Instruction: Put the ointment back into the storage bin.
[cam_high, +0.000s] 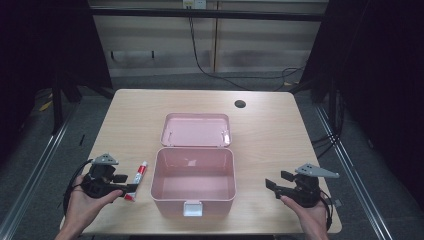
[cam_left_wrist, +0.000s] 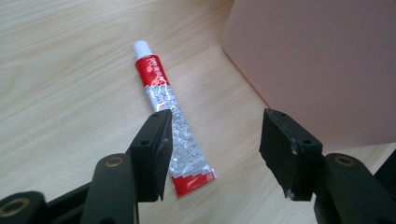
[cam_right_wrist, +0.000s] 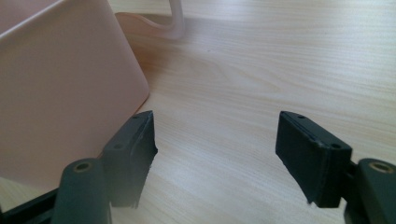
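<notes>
A pink box (cam_high: 194, 202) stands open in the middle of the table, its lid (cam_high: 196, 129) folded back flat behind it. A red and white tube (cam_high: 139, 178) with a white cap lies on the wood just left of the box; the left gripper view shows the tube (cam_left_wrist: 175, 126) partly under the left jaw. My left gripper (cam_high: 125, 184) is open, held low beside the tube's lower end (cam_left_wrist: 215, 154). To the right of the box my right gripper (cam_high: 275, 183) is open over bare wood (cam_right_wrist: 217, 154), with the box wall (cam_right_wrist: 60, 88) at its left.
The wooden table (cam_high: 270, 140) has a round cable hole (cam_high: 240, 104) at the back right. Bare wood lies to the right of the box and behind the lid. Cables run over the grey floor beyond the table's far edge.
</notes>
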